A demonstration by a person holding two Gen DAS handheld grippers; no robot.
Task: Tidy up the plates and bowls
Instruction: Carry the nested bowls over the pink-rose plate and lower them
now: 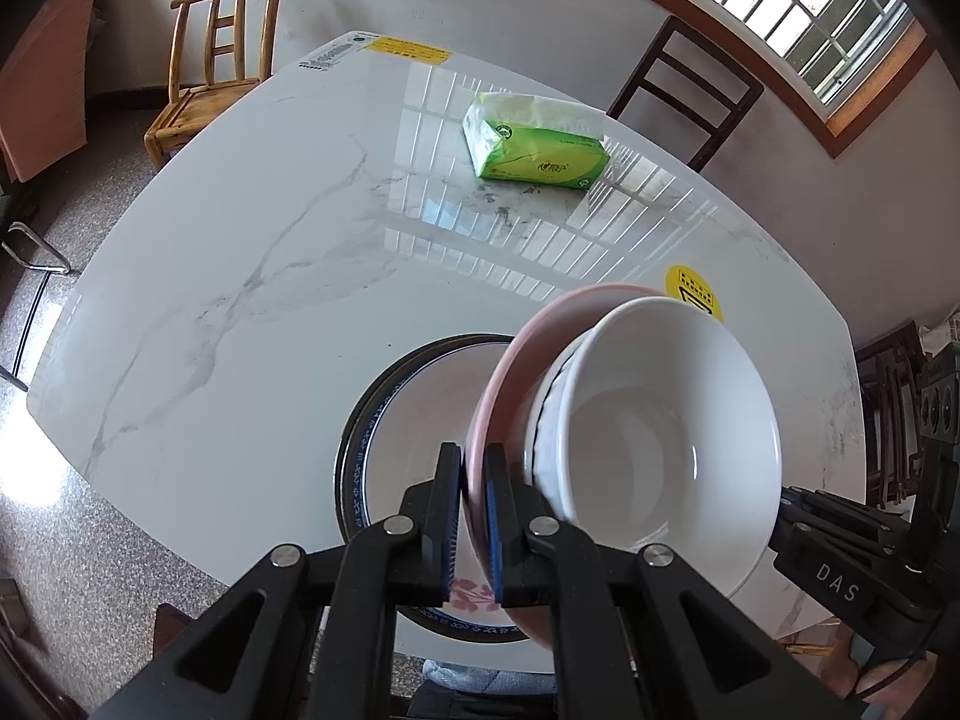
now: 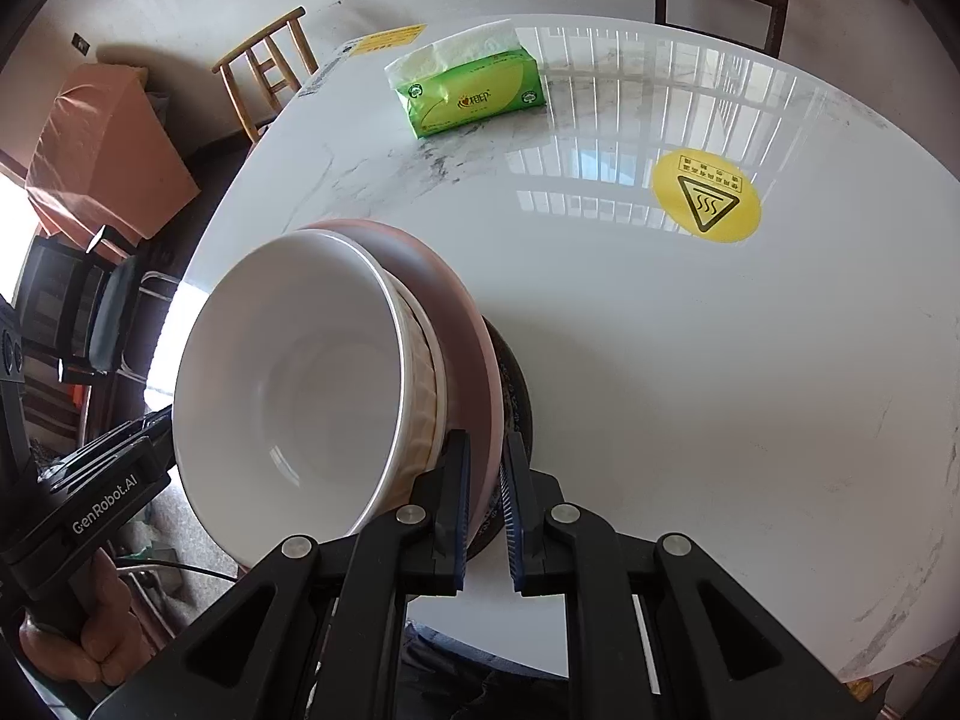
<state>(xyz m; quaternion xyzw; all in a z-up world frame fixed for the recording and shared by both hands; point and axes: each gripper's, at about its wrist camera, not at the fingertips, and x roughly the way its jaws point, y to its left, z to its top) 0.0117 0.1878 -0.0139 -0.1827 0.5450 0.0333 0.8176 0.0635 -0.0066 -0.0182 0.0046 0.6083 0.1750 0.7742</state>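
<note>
Item: stack in transit. A pink plate [image 1: 510, 378] carrying a ribbed white bowl [image 1: 549, 420] and, nested in it, a smooth white bowl [image 1: 660, 420] is held tilted above the marble table [image 1: 240, 240].

Left claw [image 1: 474, 516]: closed on the pink plate's rim, one pad on each face; the bowls lie just right of its fingers.

Right claw [image 2: 486, 504]: jaws set on either side of the opposite rim of the pink plate [image 2: 474, 360]; a narrow gap shows at the right pad, so full contact cannot be confirmed. The bowls [image 2: 300, 384] lie to its left.

Beneath and ahead of the left claw: a blue-rimmed plate [image 1: 414, 420] with a pink floral motif, resting on a dark plate [image 1: 354, 414] on the table.

Far beyond both claws: a green tissue pack [image 1: 534, 150].

Step judged in hand: transfer of the pink plate and bowls onto the blue-rimmed plate.

Next move, as judged: the stack is to be levelled, centred over the blue-rimmed plate, lowered evenly by both claws, then released. Sliding of the bowls while tilted is the risk.
</note>
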